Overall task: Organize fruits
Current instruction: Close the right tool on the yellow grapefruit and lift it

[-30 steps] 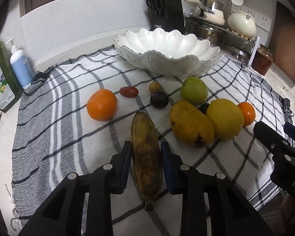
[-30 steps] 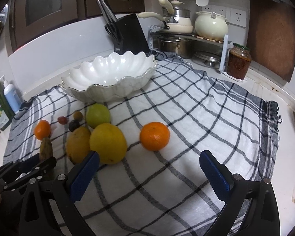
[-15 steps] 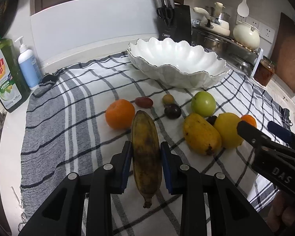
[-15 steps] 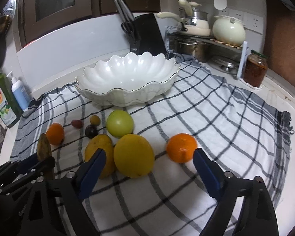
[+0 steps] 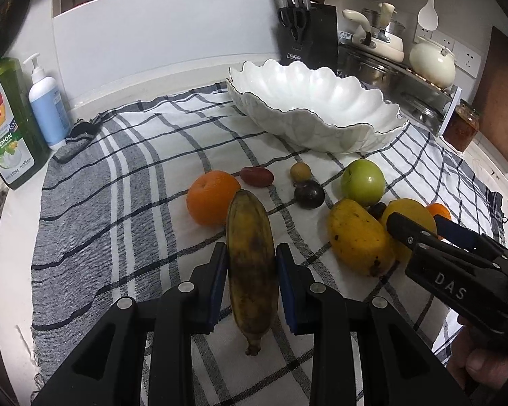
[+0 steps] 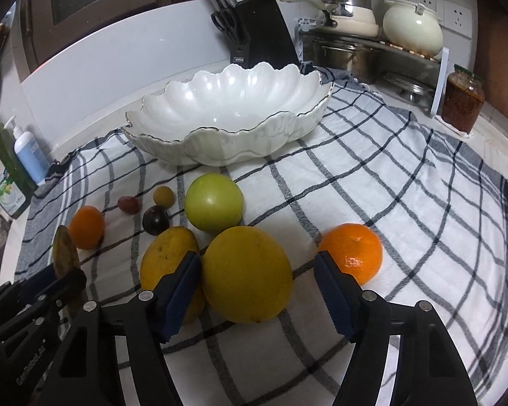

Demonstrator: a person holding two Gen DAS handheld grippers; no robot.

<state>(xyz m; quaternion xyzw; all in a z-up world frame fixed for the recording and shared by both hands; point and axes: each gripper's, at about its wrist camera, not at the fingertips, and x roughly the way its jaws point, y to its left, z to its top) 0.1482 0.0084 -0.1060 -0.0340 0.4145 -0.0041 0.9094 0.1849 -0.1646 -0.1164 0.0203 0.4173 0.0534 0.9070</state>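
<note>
My left gripper point(image 5: 252, 264) is shut on a brown-spotted banana point(image 5: 252, 260) and holds it above the checked cloth point(image 5: 135, 203). My right gripper point(image 6: 257, 270) is open, its jaws on either side of a large yellow citrus fruit point(image 6: 247, 274). Beside that fruit lie a mango point(image 6: 167, 253), a green apple point(image 6: 214, 202) and an orange point(image 6: 352, 253). A second orange point(image 5: 211, 196), a red fruit point(image 5: 256, 176), a small yellow fruit point(image 5: 300, 171) and a dark plum point(image 5: 309, 194) lie farther left. The white scalloped bowl point(image 6: 227, 128) stands empty behind them.
Green dish soap point(image 5: 6, 125) and a blue pump bottle point(image 5: 45, 108) stand at the far left. A knife block point(image 6: 257, 34), a pot rack with kettles point(image 6: 372, 44) and a red jar point(image 6: 462, 101) line the back right.
My left gripper has lifted the banana off the cloth and pulled back. My right gripper has moved forward until its open jaws flank the yellow citrus fruit.
</note>
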